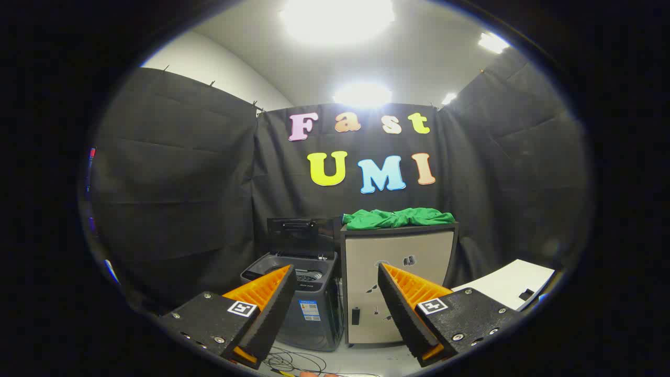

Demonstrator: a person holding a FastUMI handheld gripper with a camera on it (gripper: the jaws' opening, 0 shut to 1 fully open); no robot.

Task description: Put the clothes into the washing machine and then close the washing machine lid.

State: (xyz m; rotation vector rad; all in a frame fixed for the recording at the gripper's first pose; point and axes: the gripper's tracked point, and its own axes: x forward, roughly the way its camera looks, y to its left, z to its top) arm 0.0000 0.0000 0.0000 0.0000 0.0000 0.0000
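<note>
**Ana:** Gripper view first: where do things stand?

**Ben:** The gripper (335, 275) is held well back from everything, its two fingers spread wide with nothing between them. Far ahead, against the booth wall, sits the washing machine (306, 293) on the floor, its lid (299, 236) standing upright at the back, so the tub is open.

**Ana:** And the clothes?

**Ben:** A green bundle of clothes (398, 218) lies heaped on top of the cabinet (399, 283), which stands just to the right of the machine, touching it or nearly so. The clothes are higher than the machine's opening and far beyond the fingertips.

**Ana:** So which step is this?

**Ben:** I'd judge it the very start: the approach to pick up. Nothing is in the tub that I can make out, and the clothes look untouched.

**Ana:** What does the next move call for?

**Ben:** Going forward and up, aiming right of the machine, until the open fingers straddle a fold of the green cloth, then closing on a thick part so the whole bundle lifts. After that, a carry left and down into the tub.

**Ana:** Anything to mind?

**Ben:** Loose cables (293, 361) lie on the near floor before the machine, and a white board (510, 285) sits near on the right. Trailing cloth could snag the cabinet's edge.
</note>
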